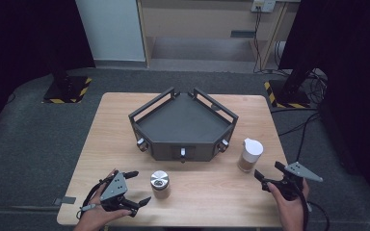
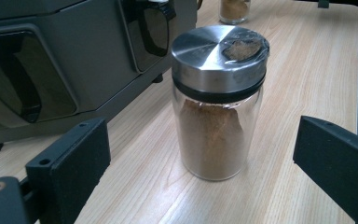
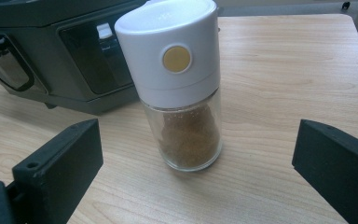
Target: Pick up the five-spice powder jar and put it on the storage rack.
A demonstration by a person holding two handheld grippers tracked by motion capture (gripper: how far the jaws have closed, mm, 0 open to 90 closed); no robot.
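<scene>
A glass jar with a steel lid [image 1: 160, 184] [image 2: 216, 102], filled with brown powder, stands upright near the table's front edge. My left gripper [image 1: 140, 187] [image 2: 200, 156] is open just left of it; the jar stands ahead of the two jaws, untouched. Farther right stands a glass jar with a white cap [image 1: 249, 155] [image 3: 182, 84], also holding brown powder, with a yellow dot on the cap. My right gripper [image 1: 268, 170] [image 3: 196, 158] is open close in front of it, jaws wide apart and touching nothing.
A dark grey angular tray with rails [image 1: 183, 122] [image 2: 51, 60] [image 3: 51, 28] sits in the middle of the wooden table [image 1: 212, 192], right behind both jars. The white-capped jar [image 2: 233, 9] shows far off in the left gripper view. Dark carpet surrounds the table.
</scene>
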